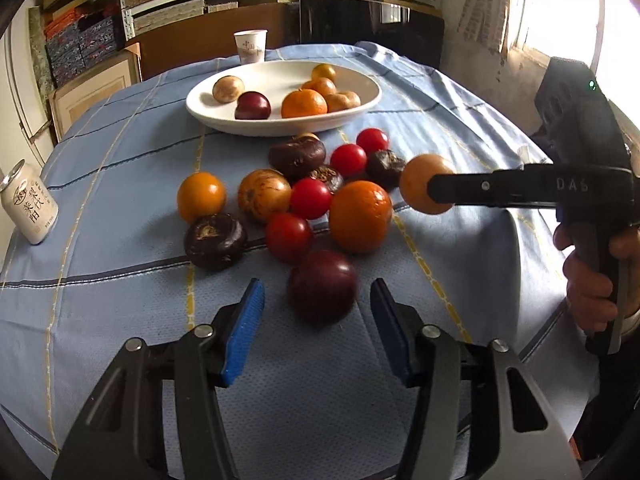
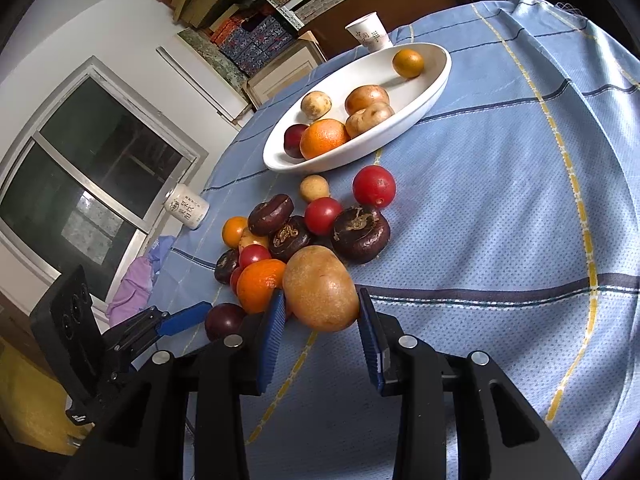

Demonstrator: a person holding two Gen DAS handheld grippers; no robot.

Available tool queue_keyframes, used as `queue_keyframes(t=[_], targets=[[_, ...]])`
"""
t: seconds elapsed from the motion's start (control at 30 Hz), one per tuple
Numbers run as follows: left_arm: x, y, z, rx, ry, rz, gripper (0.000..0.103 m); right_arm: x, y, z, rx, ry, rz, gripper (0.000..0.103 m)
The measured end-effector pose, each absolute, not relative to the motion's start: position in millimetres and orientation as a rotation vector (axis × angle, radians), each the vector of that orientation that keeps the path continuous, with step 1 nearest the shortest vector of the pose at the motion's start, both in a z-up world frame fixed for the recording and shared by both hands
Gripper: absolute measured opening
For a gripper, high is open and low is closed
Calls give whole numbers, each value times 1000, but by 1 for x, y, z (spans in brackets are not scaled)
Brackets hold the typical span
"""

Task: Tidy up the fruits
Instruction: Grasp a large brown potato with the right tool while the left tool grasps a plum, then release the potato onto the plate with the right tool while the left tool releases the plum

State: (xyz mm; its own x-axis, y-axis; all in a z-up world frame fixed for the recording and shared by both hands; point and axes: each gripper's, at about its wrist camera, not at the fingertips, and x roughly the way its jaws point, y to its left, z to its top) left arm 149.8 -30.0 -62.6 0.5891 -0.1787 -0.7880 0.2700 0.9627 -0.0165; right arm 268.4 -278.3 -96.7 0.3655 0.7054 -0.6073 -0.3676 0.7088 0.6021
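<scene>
A white oval bowl [image 1: 208, 114] [image 2: 436, 84] at the back of the table holds several fruits. A pile of loose fruits lies in front of it: an orange [image 1: 360, 216], red tomatoes [image 1: 310, 198], dark water chestnuts [image 1: 214, 240] and a dark plum [image 1: 322, 286]. My left gripper [image 1: 318, 308] is open, its jaws on either side of the plum, just short of it. My right gripper [image 2: 322, 312] [image 1: 434, 186] is shut on a tan-yellow round fruit [image 2: 320, 288] [image 1: 420, 182] and holds it above the cloth beside the pile.
A blue checked cloth [image 1: 120, 184] covers the table. A white drink can [image 1: 28, 204] [image 2: 186, 206] stands at the left edge. A paper cup [image 1: 250, 46] [image 2: 370, 32] stands behind the bowl. Shelves with boxes rise beyond the table.
</scene>
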Motion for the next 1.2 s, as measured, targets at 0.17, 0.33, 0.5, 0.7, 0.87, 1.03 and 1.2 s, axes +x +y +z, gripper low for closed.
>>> queue_keyframes(t=[0.17,0.33,0.5,0.7,0.87,1.03,1.2], targets=[[154,-29,-66,90,927,-271,40,267,-277,-96,387,970,715,37],[160,-26,-70,67,961,-267,38,267,-276,-96,371,974,714,37],[165,-25,-73,45,986,-283,38,267,-275,-96,367,979,704,37],[169,-22,-75,14,992,-291,37,267,-273,-97,348,985,708,37],[168,-22,-74,6,987,-293,36,268,-272,-98,340,988,704,37],[167,-17,-72,-26,978,-317,36,266,-268,-98,323,981,721,37],[163,-13,-65,-63,939,-353,36,263,-264,-98,298,977,733,37]])
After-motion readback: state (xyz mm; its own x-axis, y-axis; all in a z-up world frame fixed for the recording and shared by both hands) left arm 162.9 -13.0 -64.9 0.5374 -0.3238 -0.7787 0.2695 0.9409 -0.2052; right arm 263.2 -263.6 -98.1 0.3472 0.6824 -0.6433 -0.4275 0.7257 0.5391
